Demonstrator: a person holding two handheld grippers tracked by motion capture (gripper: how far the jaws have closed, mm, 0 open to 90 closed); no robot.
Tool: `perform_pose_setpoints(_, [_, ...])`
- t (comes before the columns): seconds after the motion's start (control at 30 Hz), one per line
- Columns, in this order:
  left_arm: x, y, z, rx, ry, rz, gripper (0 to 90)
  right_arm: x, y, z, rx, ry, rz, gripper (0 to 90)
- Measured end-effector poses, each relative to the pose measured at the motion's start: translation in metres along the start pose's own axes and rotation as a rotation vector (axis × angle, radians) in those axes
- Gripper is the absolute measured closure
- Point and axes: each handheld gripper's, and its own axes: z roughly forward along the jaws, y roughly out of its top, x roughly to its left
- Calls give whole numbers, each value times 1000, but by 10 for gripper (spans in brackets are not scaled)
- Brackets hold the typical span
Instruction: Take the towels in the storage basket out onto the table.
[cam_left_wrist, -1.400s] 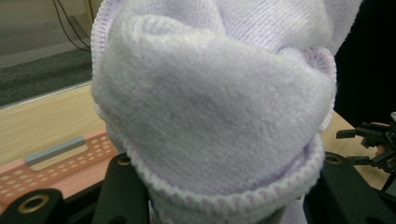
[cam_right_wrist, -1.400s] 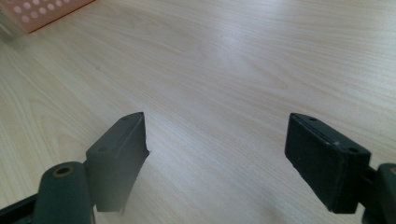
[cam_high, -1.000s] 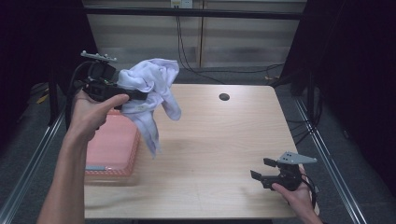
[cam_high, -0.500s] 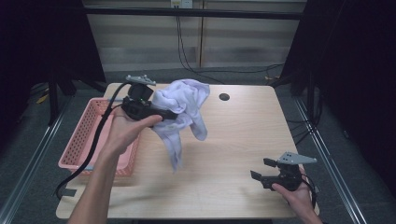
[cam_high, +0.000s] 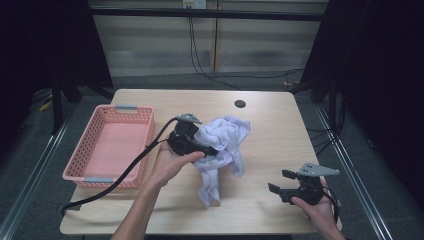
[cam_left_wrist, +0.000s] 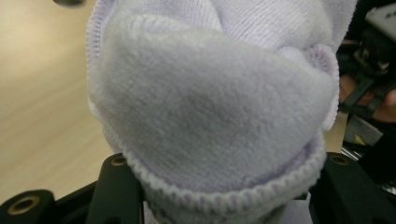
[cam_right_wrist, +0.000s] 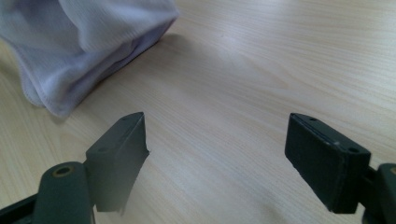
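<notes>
A pale lilac towel (cam_high: 226, 142) hangs bunched from my left gripper (cam_high: 210, 150) over the middle of the wooden table (cam_high: 280, 130). Its lower tail touches the tabletop. In the left gripper view the towel (cam_left_wrist: 210, 107) bulges up between the two black jaws of the left gripper (cam_left_wrist: 224, 205), which are shut on it. My right gripper (cam_high: 278, 181) rests near the front right corner, open and holding nothing. In its own view the right gripper (cam_right_wrist: 215, 140) points across bare wood, with the towel's edge (cam_right_wrist: 84, 51) lying ahead to the left.
A pink plastic basket (cam_high: 100, 108) stands on the left side of the table with nothing visible in it. A small dark hole (cam_high: 240, 104) sits near the table's far edge. The left gripper's black cable (cam_high: 125, 172) trails over the basket's front right corner.
My left hand has come down and to the right, from above the basket to the table's middle, carrying the towel. The towel's tail now touches the wood. The right hand has stayed put.
</notes>
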Motion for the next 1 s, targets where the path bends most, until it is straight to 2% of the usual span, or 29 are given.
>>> perform_pose_setpoints(0.1, [4, -15, 14, 3, 2, -17, 462, 1, 0, 0, 2, -3, 1, 214])
perform_pose_setpoints(0.13, [7, -20, 19, 18, -2, -18, 459, 1, 0, 0, 2, -3, 0, 214])
perform_pose_setpoints(0.2, [9, -29, 29, 38, 18, -23, 456, 2, 0, 1, 6, -2, -6, 216])
perform_pose_setpoints(0.3, [14, -43, 43, 84, -6, -27, 446, 3, 0, 2, 11, -2, -10, 216])
perform_pose_setpoints(0.33, [14, -48, 49, 99, 3, -24, 438, 3, 0, 3, 11, -1, -8, 216])
perform_pose_setpoints(0.37, [15, -54, 55, 93, -15, -21, 429, 4, 1, 4, 12, 2, -10, 216])
perform_pose_setpoints(0.43, [14, -60, 61, 70, -17, -7, 413, 6, 1, 4, 17, 6, -14, 216])
perform_pose_setpoints(0.5, [13, -60, 62, 65, -11, 9, 400, 8, 1, 5, 20, 12, -21, 216])
perform_pose_setpoints(0.63, [11, -61, 61, 57, -35, -4, 303, 7, 1, 5, 20, 14, -21, 215])
perform_pose_setpoints(0.67, [11, -60, 58, 59, -30, 0, 289, 7, 1, 5, 16, 12, -20, 215])
perform_pose_setpoints(0.73, [10, -59, 54, 56, -33, -24, 234, 6, 0, 4, 14, 10, -11, 215])
perform_pose_setpoints(0.83, [7, -58, 49, 71, -13, -2, 167, 6, 0, 2, 6, 13, -7, 211])
perform_pose_setpoints(0.87, [5, -57, 46, 78, 11, 8, 167, 6, 0, 2, 6, 13, -7, 211])
perform_pose_setpoints(0.93, [4, -55, 38, 50, -2, -21, 159, 6, 0, 3, 7, 19, -5, 206])
perform_pose_setpoints(1.0, [4, -54, 32, 28, 1, -8, 158, 7, 2, 5, 5, 28, 5, 205])
